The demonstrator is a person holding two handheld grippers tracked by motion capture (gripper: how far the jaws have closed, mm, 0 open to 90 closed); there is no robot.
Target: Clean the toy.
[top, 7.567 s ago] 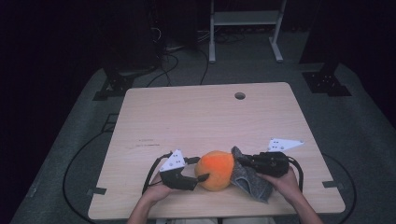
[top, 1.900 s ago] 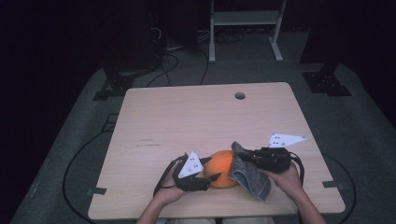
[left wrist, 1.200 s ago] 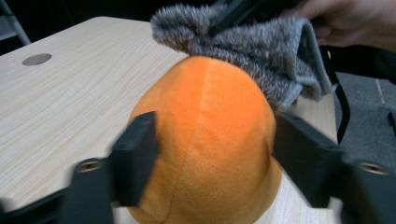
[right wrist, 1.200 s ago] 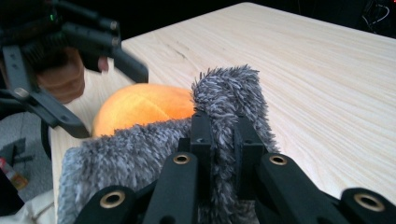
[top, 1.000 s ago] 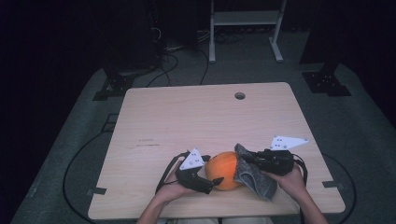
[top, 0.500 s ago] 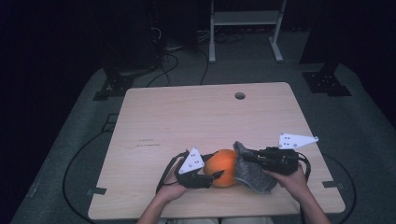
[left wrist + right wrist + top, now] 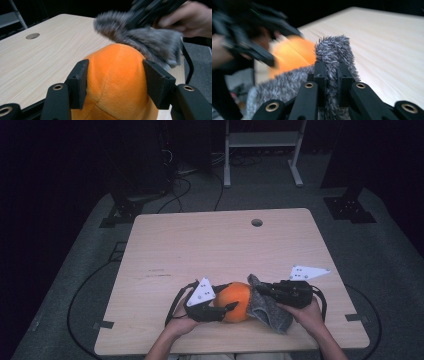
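Note:
An orange plush ball [image 7: 236, 300] sits near the front edge of the wooden table [image 7: 210, 245]. My left gripper [image 7: 225, 308] comes at it from the left. Its jaws have just been closing and now press both sides of the ball [image 7: 115, 82], which bulges between the pads [image 7: 80, 82]. A grey furry cloth [image 7: 270, 312] hangs against the ball's right side. My right gripper [image 7: 262, 291] is shut on a fold of that cloth [image 7: 334, 47], with its jaws [image 7: 332, 72] pinching the pile. The ball [image 7: 294, 55] and the left gripper [image 7: 262, 55] show blurred in the right gripper view.
A round cable hole [image 7: 257, 222] lies near the table's far edge. Behind the table stand a white metal frame [image 7: 262, 140] and dark stand feet [image 7: 350, 207] on grey carpet. Cables [image 7: 80, 295] run on the floor at the left.
The left gripper's jaws have closed in on the orange ball and the hand has risen a little. The right gripper and cloth have shifted slightly against the ball.

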